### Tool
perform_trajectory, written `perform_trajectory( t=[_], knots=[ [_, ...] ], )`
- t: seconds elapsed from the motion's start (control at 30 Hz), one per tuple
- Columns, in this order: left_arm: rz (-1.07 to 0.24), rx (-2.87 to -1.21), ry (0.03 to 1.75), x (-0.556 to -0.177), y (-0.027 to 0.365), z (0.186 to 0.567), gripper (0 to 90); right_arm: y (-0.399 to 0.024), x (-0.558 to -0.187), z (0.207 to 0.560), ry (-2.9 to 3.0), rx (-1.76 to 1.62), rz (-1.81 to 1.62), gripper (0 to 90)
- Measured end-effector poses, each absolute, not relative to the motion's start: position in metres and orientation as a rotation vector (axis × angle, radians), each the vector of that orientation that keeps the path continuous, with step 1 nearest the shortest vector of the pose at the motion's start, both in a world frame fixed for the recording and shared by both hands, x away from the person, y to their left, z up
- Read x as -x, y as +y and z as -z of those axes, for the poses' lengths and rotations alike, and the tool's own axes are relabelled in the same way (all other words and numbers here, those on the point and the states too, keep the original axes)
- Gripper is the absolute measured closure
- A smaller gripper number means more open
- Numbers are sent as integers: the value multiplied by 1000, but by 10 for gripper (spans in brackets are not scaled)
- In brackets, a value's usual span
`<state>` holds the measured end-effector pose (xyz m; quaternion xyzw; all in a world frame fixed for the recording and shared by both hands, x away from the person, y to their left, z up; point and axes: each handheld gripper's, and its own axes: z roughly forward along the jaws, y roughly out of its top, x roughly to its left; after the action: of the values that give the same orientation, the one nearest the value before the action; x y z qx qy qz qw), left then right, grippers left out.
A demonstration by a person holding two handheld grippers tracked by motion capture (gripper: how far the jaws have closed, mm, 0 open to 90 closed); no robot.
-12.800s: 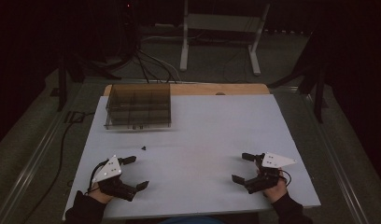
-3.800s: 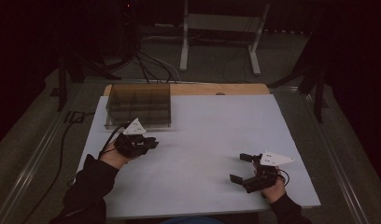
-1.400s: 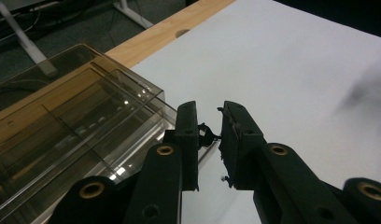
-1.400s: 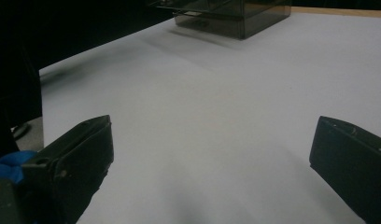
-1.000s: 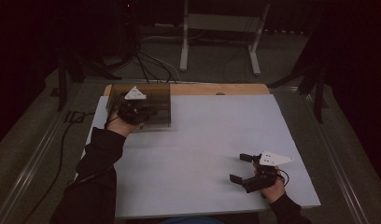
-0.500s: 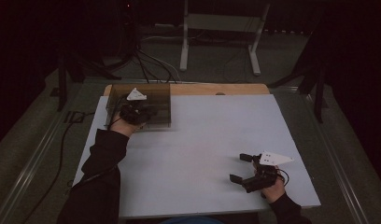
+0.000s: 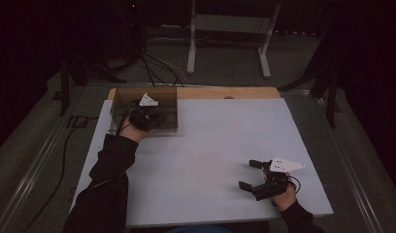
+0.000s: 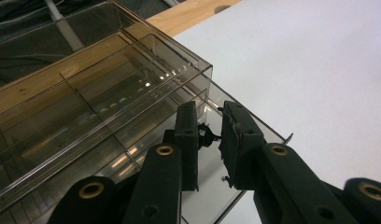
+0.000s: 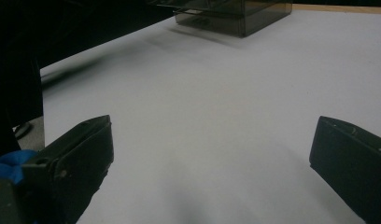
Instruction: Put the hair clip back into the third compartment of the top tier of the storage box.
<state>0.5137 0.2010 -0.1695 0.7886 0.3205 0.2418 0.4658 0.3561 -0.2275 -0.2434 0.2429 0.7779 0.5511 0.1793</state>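
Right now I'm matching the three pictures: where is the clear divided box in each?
High view: clear divided box at the sheet's far left corner.
Left gripper view: upper left, beyond the jaws.
Right gripper view: top centre.
Shared landmark: white sheet.

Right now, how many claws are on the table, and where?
2. The left claw is over the smoky clear box at the far left, shut on a tiny black part. The right claw rests open at the near right.
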Motion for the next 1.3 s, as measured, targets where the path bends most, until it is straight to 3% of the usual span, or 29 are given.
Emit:
perform_trajectory(
  t=[0.57,0.8,1.03,1.3],
  knots=[
    [-660,-2031,749,-516,183,170,780,-228,-357,244,2202,-695,-1555,0],
    [-633,-1989,772,-517,187,168,771,-228,-357,244,2205,-696,-1551,0],
    [-634,-1945,829,-516,189,165,534,-228,-357,244,2204,-700,-1552,0],
    [-615,-1910,845,-513,193,161,428,-228,-356,244,2204,-697,-1549,0]
  ],
)
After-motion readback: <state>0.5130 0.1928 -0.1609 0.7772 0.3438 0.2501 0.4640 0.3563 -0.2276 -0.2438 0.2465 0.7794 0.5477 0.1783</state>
